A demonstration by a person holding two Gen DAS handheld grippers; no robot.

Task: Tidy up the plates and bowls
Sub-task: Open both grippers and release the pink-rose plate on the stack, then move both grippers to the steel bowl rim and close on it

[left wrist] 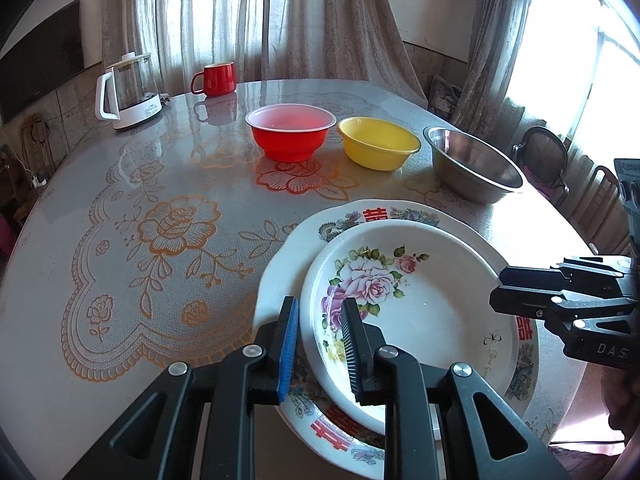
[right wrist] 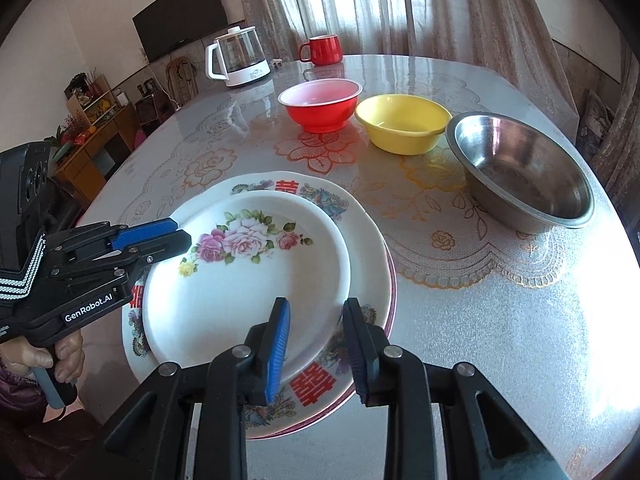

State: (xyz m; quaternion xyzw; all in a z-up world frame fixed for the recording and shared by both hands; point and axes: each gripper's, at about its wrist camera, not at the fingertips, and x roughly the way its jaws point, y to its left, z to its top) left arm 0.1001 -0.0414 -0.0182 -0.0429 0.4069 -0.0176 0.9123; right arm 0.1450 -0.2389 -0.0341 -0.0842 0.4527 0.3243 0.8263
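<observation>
A white rose-pattern plate [left wrist: 420, 304] [right wrist: 248, 280] lies on a larger plate with red characters [left wrist: 344, 216] [right wrist: 316, 388] at the table's near edge. My left gripper [left wrist: 320, 344] [right wrist: 180, 232] is open, its jaws straddling the rose plate's left rim. My right gripper [right wrist: 318, 344] [left wrist: 498, 284] is open, its jaws straddling the rose plate's right rim. Behind the plates stand a red bowl [left wrist: 290, 132] [right wrist: 320, 106], a yellow bowl [left wrist: 378, 142] [right wrist: 402, 122] and a steel bowl [left wrist: 472, 164] [right wrist: 520, 168] in a row.
A glass kettle [left wrist: 128, 90] [right wrist: 238, 58] and a red mug [left wrist: 216, 78] [right wrist: 322, 50] stand at the far side of the round table [left wrist: 120, 240] [right wrist: 500, 320]. Chairs [left wrist: 544, 156] stand beyond the table's right edge.
</observation>
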